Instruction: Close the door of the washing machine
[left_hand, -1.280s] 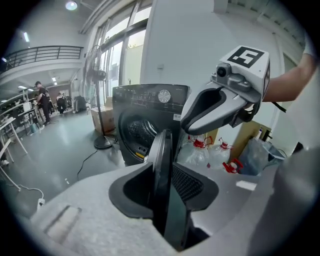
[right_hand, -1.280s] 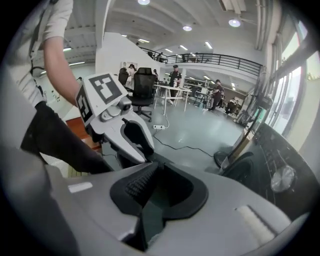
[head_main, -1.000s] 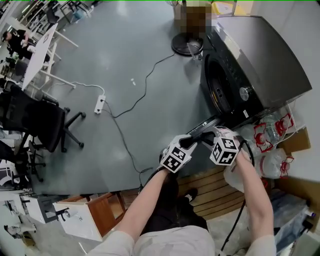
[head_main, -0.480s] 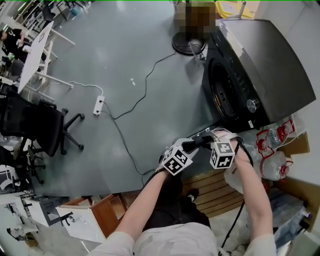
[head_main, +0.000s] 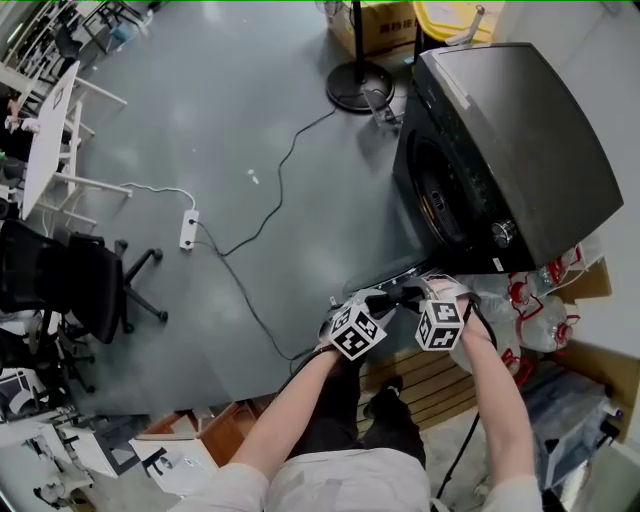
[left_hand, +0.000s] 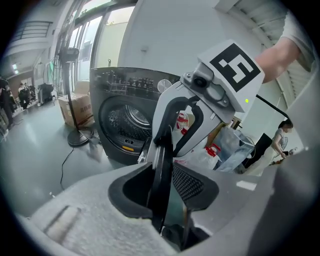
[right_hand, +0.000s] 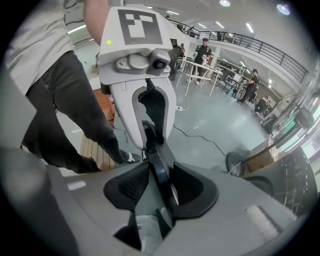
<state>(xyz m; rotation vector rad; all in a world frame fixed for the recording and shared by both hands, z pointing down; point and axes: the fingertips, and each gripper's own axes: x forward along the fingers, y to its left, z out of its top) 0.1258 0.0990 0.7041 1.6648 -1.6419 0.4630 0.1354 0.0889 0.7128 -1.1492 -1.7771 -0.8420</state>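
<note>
The dark grey washing machine (head_main: 520, 130) stands at the upper right with its drum (head_main: 440, 195) exposed. Its door (head_main: 395, 272) is swung out toward me. Both grippers meet at the door's free edge, facing each other. My left gripper (head_main: 385, 298) is shut on the door's dark rim (left_hand: 161, 170), which runs between its pads. My right gripper (head_main: 415, 293) also has the rim (right_hand: 157, 160) between its jaws. Those jaws have just been opening, and a gap shows beside one pad. Each gripper sees the other: the right gripper (left_hand: 170, 147) and the left gripper (right_hand: 150, 140).
A fan's round base (head_main: 355, 85) and a cardboard box (head_main: 380, 25) stand behind the machine. A power strip (head_main: 187, 230) with its cable lies on the grey floor. An office chair (head_main: 70, 280) is at left, a wooden pallet (head_main: 430, 375) under my feet, bagged bottles (head_main: 530, 310) at right.
Both grippers have shifted a little, lower in the head view, staying at the door's edge. The head view itself has shifted too.
</note>
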